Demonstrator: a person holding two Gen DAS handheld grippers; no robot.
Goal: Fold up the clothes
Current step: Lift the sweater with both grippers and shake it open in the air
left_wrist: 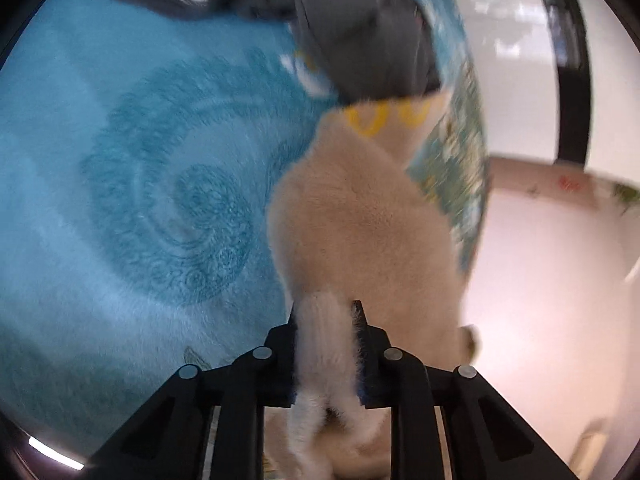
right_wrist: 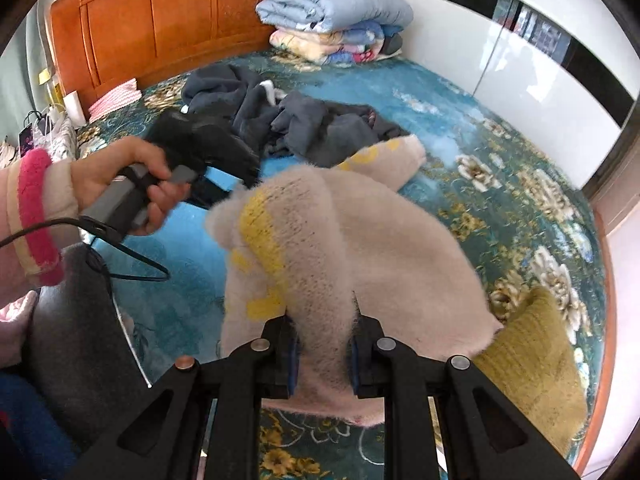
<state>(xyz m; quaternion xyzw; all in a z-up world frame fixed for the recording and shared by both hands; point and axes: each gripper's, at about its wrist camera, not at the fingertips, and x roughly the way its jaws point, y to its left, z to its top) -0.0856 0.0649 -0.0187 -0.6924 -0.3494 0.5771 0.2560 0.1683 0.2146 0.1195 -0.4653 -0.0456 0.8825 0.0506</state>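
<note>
A fuzzy beige sweater with yellow markings (right_wrist: 340, 248) is held up over the blue floral bedspread (right_wrist: 460, 104). My right gripper (right_wrist: 323, 316) is shut on a fold of it. My left gripper (left_wrist: 326, 312) is shut on another edge of the same sweater (left_wrist: 352, 216), lifted above a light blue fleece blanket (left_wrist: 120, 160). In the right wrist view the person's hand holds the left gripper (right_wrist: 224, 152) at the sweater's far left edge.
A heap of dark grey clothes (right_wrist: 280, 120) lies mid-bed. Folded quilts (right_wrist: 332, 20) are stacked by the orange headboard (right_wrist: 160, 20). A mustard knit garment (right_wrist: 536, 360) lies at the right. White wardrobe doors (right_wrist: 500, 52) stand beyond the bed.
</note>
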